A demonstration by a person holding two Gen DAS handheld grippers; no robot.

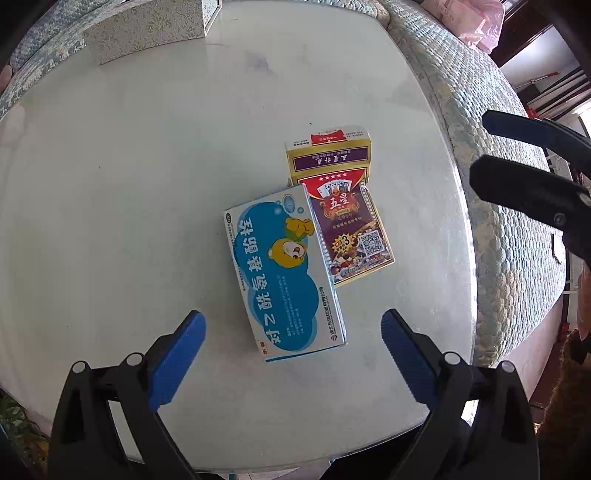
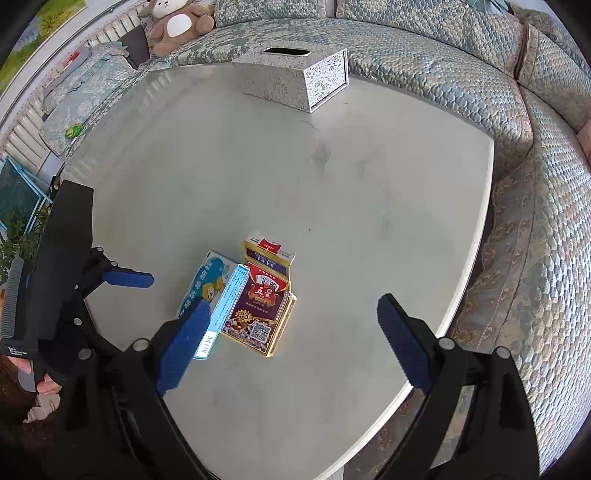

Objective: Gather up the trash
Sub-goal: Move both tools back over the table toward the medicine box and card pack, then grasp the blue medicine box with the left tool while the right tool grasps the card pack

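A blue and white medicine box (image 1: 284,273) with a cartoon bear lies on the round white table (image 1: 147,184). A red and gold playing-card box (image 1: 343,206), flap open, lies touching its right side. My left gripper (image 1: 293,350) is open and empty, its jaws either side of the medicine box's near end, above it. My right gripper (image 2: 291,343) is open and empty, hovering just short of both boxes; its left finger covers part of the medicine box (image 2: 210,288). The card box also shows in the right wrist view (image 2: 264,302). The left gripper (image 2: 127,278) shows at the left there.
A patterned tissue box (image 2: 299,77) stands at the table's far edge. A blue-green sofa (image 2: 535,184) curves round the table's far and right sides. A teddy bear (image 2: 177,22) sits on it. The right gripper (image 1: 535,162) reaches in from the right edge.
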